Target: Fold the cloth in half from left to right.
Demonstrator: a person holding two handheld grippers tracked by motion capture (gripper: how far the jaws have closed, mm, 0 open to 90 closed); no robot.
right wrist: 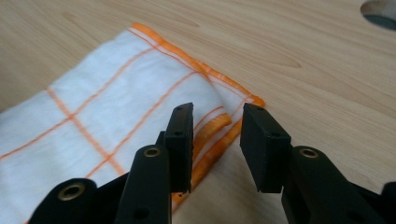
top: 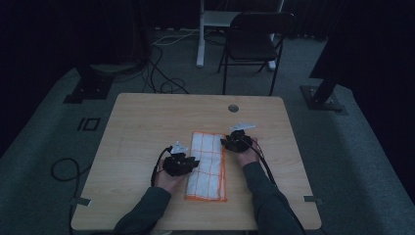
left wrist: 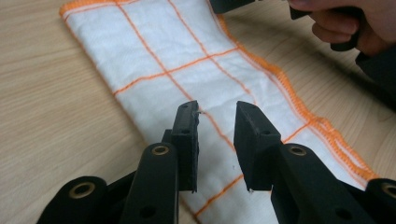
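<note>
A folded white cloth [top: 208,165] with orange grid lines and an orange hem is laid flat on the wooden table [top: 142,122], near the middle, its long side running away from the person. It is flanked by 2 hand-held grippers.

The left gripper [top: 188,165] is held at the cloth's left edge, about halfway along. In the left gripper view its jaws are seen parted by a narrow gap above the white cloth [left wrist: 154,56], with nothing pinched between them.

The right gripper [top: 226,143] is held at the cloth's far right corner. In the right gripper view its jaws are parted to a moderate gap just over the layered orange hem of the cloth [right wrist: 116,88], and the corner is not clamped.

A round grey hole [top: 233,108] is seen in the table beyond the cloth.
</note>
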